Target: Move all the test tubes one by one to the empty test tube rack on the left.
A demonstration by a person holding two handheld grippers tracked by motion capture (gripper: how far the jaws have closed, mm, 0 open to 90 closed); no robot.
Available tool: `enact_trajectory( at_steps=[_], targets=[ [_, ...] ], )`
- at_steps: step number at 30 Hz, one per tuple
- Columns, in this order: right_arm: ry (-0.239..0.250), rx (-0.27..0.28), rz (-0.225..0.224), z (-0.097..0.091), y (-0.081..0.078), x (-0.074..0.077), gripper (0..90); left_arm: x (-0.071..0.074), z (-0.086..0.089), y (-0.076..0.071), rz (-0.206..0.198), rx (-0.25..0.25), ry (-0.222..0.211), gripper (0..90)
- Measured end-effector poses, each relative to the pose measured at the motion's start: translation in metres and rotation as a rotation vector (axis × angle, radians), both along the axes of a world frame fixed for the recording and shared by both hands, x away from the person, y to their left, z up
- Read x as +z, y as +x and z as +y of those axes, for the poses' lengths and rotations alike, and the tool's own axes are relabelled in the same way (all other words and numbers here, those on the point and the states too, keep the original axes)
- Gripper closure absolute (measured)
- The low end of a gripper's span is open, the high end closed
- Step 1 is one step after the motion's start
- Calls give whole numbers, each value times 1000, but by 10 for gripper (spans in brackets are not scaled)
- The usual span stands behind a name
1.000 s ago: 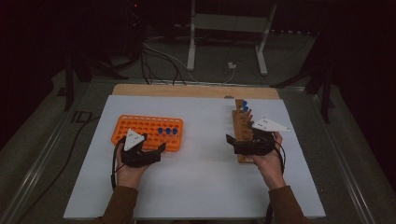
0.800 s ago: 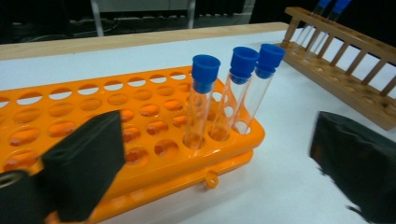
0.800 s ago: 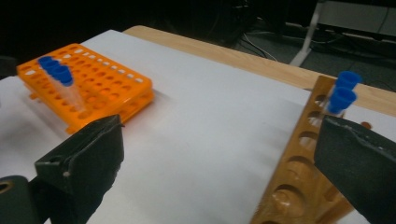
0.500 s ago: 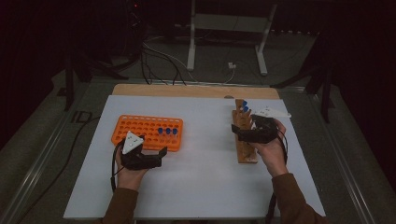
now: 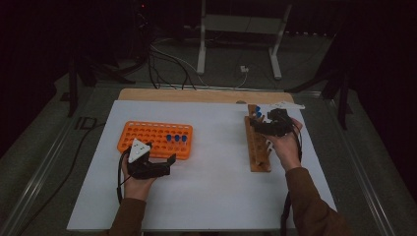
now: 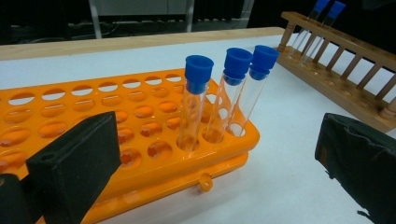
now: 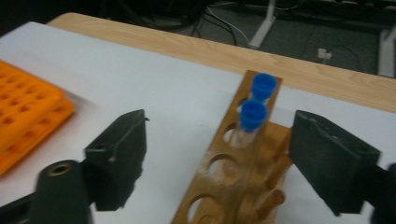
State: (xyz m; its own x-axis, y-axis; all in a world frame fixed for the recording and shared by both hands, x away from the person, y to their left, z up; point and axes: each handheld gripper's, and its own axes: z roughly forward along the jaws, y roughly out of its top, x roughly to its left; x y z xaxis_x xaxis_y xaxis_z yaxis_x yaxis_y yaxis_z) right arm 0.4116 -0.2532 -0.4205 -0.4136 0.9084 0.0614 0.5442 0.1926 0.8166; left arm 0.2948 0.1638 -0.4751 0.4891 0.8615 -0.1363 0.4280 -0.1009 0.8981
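Note:
An orange tube rack lies left of centre and holds three blue-capped tubes at its right end. My left gripper rests just in front of it; its jaws have just opened wide and nothing is between them. In the left gripper view the three tubes stand ahead of the left gripper. A wooden rack on the right carries two blue-capped tubes at its far end. My right gripper hovers there, open. Its jaws have been closing, with the nearer tube ahead between them, untouched.
The white mat lies on a wooden tabletop whose bare edge runs along the back. Dark floor, cables and a stand's legs lie beyond. Both racks have several vacant holes.
My right hand has slid along the wooden rack toward its far end and the two tubes, and its jaws have narrowed. The left hand has stayed in place.

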Motion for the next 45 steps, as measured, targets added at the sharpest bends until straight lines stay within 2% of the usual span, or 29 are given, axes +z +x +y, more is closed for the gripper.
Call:
enact_trajectory(
  at_steps=[8,11,13,17,20,32,45],
  targets=[
    [-4,-35,45,-3,19,-15,535,-1,-2,0,5,-9,3,8],
    [-7,-43,45,-2,24,-22,612,-1,-3,0,7,-11,3,8],
    [-14,-48,57,-1,26,-26,629,-1,-2,0,6,-10,0,8],
    [-18,-43,43,3,28,-29,668,0,-1,0,6,-5,-4,8],
    [-33,-40,39,6,29,-30,733,0,-1,-1,6,-6,-4,8],
    [-104,-45,-1,14,27,-30,767,0,-2,0,9,-8,-2,8],
    [-57,-45,-57,6,15,-15,768,-1,-2,0,11,-8,2,8]
  ],
)
